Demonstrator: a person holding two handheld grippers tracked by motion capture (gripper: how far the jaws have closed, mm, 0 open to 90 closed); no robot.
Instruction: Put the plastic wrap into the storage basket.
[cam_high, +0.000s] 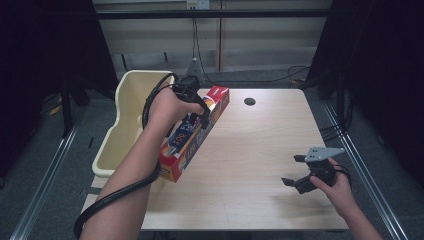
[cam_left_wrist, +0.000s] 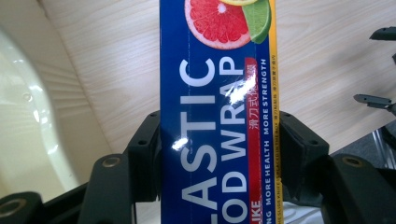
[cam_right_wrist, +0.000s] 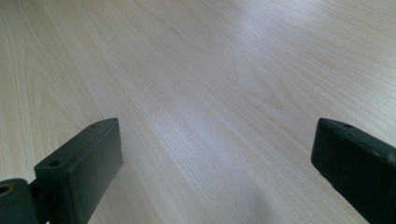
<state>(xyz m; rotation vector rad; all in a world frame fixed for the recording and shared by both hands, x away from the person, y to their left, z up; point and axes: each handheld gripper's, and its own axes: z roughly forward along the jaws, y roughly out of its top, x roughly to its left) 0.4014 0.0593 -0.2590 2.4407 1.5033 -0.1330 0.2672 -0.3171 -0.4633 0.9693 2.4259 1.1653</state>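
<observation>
A long plastic food wrap box (cam_high: 194, 135), blue and red with a citrus picture, hangs tilted above the table's left edge. My left gripper (cam_high: 200, 114) is shut on the box (cam_left_wrist: 217, 116) across its width, one jaw on each long side. Near the front right of the table my right gripper (cam_high: 294, 170) stands open and holds nothing. In the right gripper view its two black jaws are wide apart over bare wood (cam_right_wrist: 210, 93).
A cream plastic bin (cam_high: 125, 117) stands against the table's left edge, just beside the box. A dark round hole (cam_high: 249, 101) lies in the wooden tabletop (cam_high: 260, 145) near its far edge. Cables trail on the floor behind and to the right.
</observation>
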